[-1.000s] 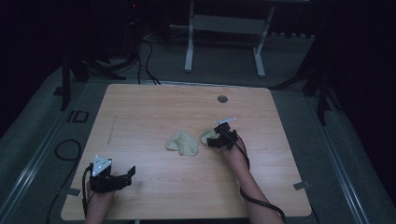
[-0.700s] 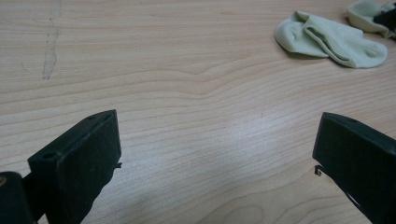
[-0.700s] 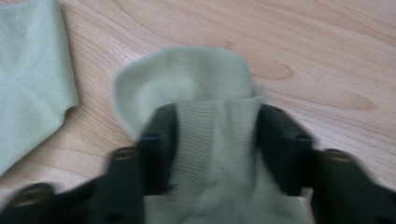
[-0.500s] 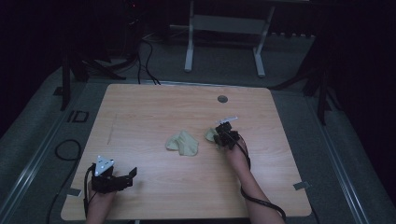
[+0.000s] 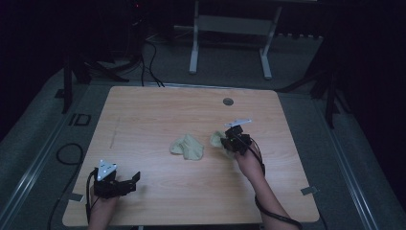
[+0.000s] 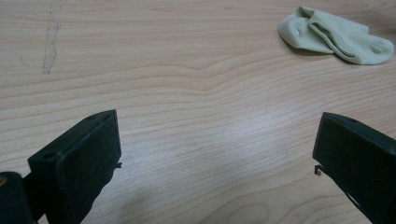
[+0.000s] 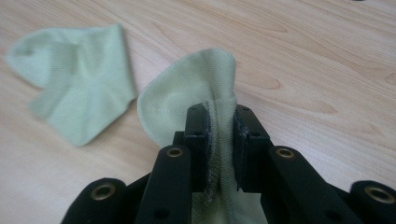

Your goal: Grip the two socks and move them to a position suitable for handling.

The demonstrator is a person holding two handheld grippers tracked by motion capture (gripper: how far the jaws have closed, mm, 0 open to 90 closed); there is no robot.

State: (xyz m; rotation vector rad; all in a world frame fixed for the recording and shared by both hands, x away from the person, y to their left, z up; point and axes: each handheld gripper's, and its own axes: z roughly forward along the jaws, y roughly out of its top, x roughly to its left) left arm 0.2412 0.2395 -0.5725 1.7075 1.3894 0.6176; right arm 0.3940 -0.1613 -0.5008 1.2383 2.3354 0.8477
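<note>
Two pale green socks are on the wooden table [image 5: 143,120]. One sock [image 5: 187,147] [image 6: 335,36] [image 7: 77,79] lies crumpled near the table's middle. My right gripper [image 5: 229,144] [image 7: 219,126] is shut on the second sock [image 5: 218,139] [image 7: 187,100], pinching its edge between the pads; its jaws have just been closing on the fabric, which now hangs lifted off the wood. My left gripper [image 5: 129,181] [image 6: 215,154] rests near the front left edge, its jaws wide open with bare wood between them.
A small round dark grommet [image 5: 228,101] sits in the table top near the back edge. A faint pencil-like mark [image 6: 50,42] runs along the left part of the wood. Beyond the table stand a white frame's legs [image 5: 194,48] and cables on the floor.
My right gripper has closed on the right-hand sock and lifted it a little off the table. The left gripper and the middle sock have stayed where they were.
</note>
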